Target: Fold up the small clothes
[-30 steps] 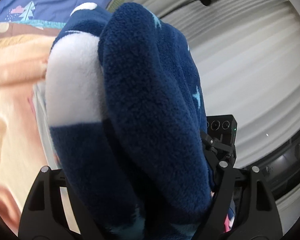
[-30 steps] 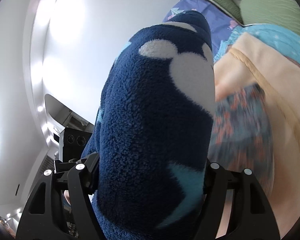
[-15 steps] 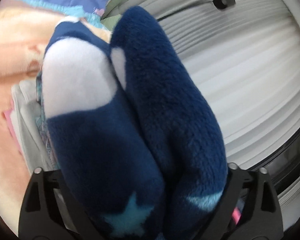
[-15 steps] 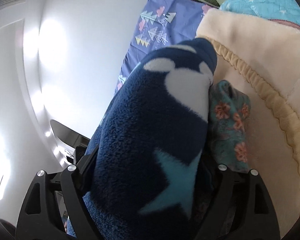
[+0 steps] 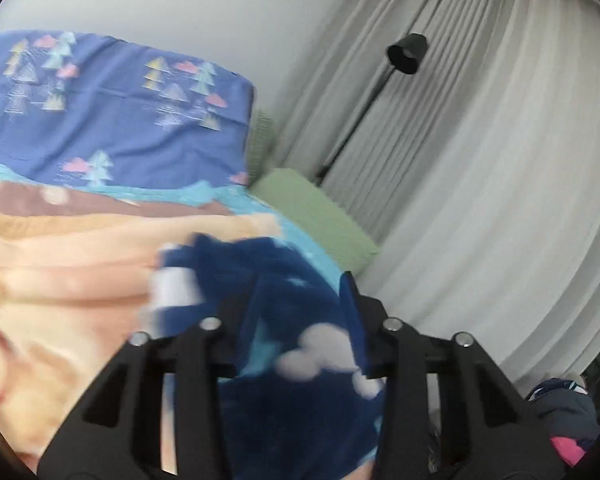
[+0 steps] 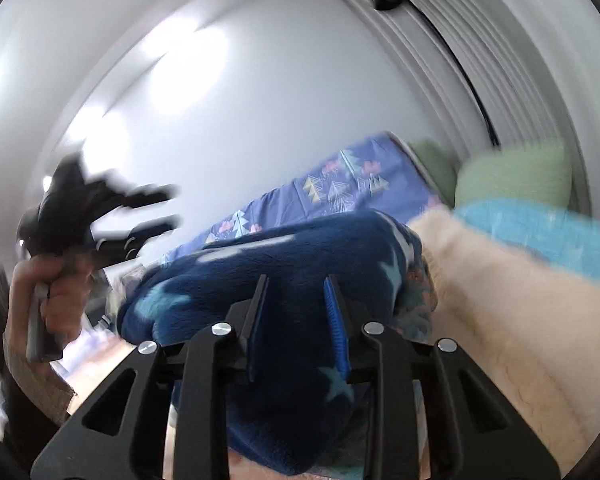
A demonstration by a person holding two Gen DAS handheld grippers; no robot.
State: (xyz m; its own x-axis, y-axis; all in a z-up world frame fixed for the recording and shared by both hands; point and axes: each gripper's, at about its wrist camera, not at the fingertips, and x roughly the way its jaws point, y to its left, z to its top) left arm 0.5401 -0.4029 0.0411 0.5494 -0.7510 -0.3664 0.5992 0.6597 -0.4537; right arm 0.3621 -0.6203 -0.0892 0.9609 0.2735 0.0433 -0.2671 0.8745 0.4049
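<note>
A navy fleece garment with white and light blue shapes lies bundled on the bed. In the right wrist view the garment rests partly on a folded teal floral cloth. My left gripper hovers over the fleece, its jaws closing with nothing pinched between them. The right wrist view shows this left gripper blurred, up in the air to the left and apart from the fleece, held by a hand. My right gripper is low over the near side of the fleece, jaws closing, pads not visibly pressing on it.
A peach blanket covers the bed, with a turquoise cover beyond it. A blue tree-print pillow and a green pillow lie at the head. A black floor lamp stands before pale curtains. Dark clothes sit at the lower right.
Earlier the fleece bundle filled both grippers' wide jaws in the air. Now it lies on the bed, both grippers have let go with narrower jaws, and the left has swung away.
</note>
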